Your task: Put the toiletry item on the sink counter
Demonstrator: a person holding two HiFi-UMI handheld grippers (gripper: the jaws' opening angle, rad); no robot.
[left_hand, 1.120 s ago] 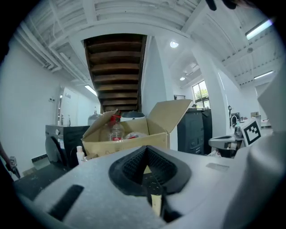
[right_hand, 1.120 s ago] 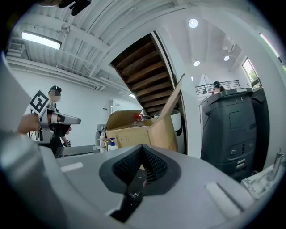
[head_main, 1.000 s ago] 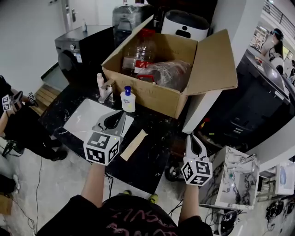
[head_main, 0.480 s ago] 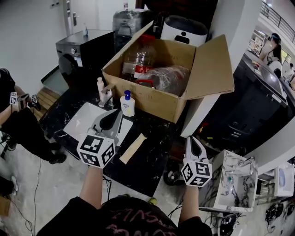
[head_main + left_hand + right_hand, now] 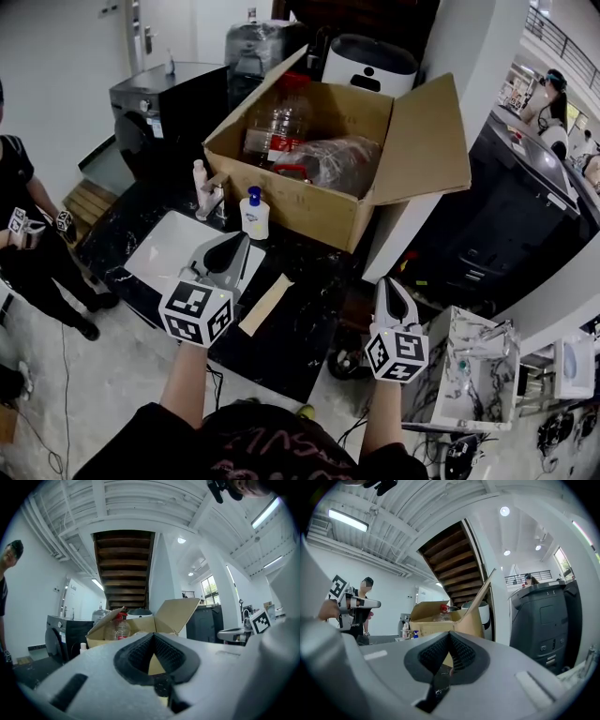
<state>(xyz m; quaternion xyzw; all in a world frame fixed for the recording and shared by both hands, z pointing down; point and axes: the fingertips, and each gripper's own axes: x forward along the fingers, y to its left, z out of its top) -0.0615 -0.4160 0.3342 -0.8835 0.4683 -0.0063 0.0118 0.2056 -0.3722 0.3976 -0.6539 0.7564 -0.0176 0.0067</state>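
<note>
A white pump bottle with a blue cap stands on the black marble counter, between the white sink basin and an open cardboard box. A small pale bottle stands by the faucet. The box holds clear plastic bottles with red caps and a plastic bag. My left gripper hovers over the basin's right edge, shut and empty. My right gripper is off the counter's right end, also shut and empty. The box lies ahead in both gripper views.
A flat tan strip lies on the counter near the left gripper. A person stands at the far left holding grippers. A black washing machine and a white appliance stand behind the box. A marbled open box sits low right.
The view has drifted a little and the person at the left has shifted. Both grippers stay shut and roughly in place.
</note>
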